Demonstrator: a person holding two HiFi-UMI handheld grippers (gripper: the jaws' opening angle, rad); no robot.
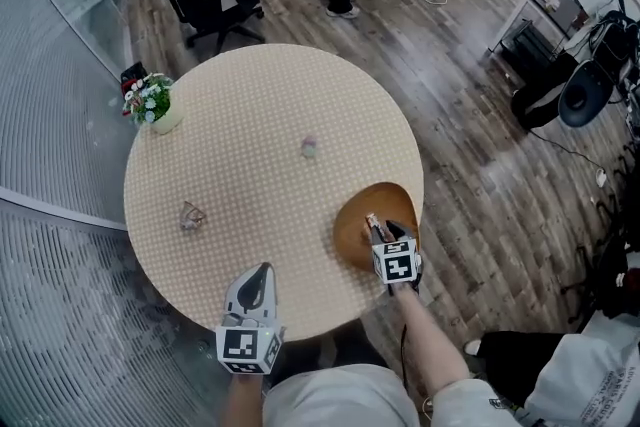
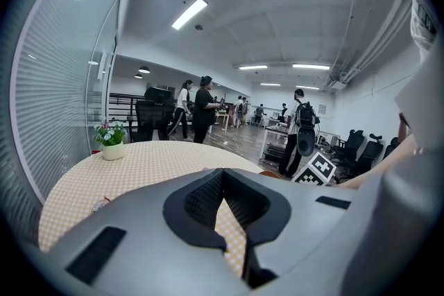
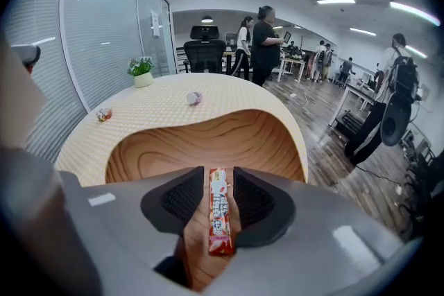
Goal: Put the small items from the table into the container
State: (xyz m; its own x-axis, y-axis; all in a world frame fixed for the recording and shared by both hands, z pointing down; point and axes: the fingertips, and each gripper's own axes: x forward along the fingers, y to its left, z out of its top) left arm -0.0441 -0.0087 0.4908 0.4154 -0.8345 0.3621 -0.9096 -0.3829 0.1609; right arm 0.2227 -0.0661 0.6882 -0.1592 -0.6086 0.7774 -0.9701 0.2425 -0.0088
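At the table's (image 1: 250, 115) near edge, the left gripper (image 1: 262, 271) hangs low over the checked cloth. Its own view shows its jaw tips pressed together with nothing between them.

Just to its right, at the near-right edge, sits the wooden bowl (image 1: 352, 218), which serves as the container. The right gripper (image 1: 376, 224) is tilted down over it, pinching a red-and-white stick packet (image 3: 220, 211) across its narrow width. The packet's long axis runs along the line the jaws point, with its far end aimed into the bowl's hollow. The bowl's grained inner wall fills the space directly beyond and below the jaws. So the packet is held in the air above the container and has not been dropped. The next move seems to need only that the jaws part. Because the packet lies lengthwise toward the hollow, it should slide in end first rather than catch the rim.

Farther out, a small wrapped candy (image 1: 192, 216) lies toward the table's left edge, well apart from the bowl and nearer the left gripper. A pinkish wrapped piece (image 1: 309, 147) lies near the table's middle, roughly between the two hands. A potted flower (image 1: 150, 105) stands at the far-left edge.
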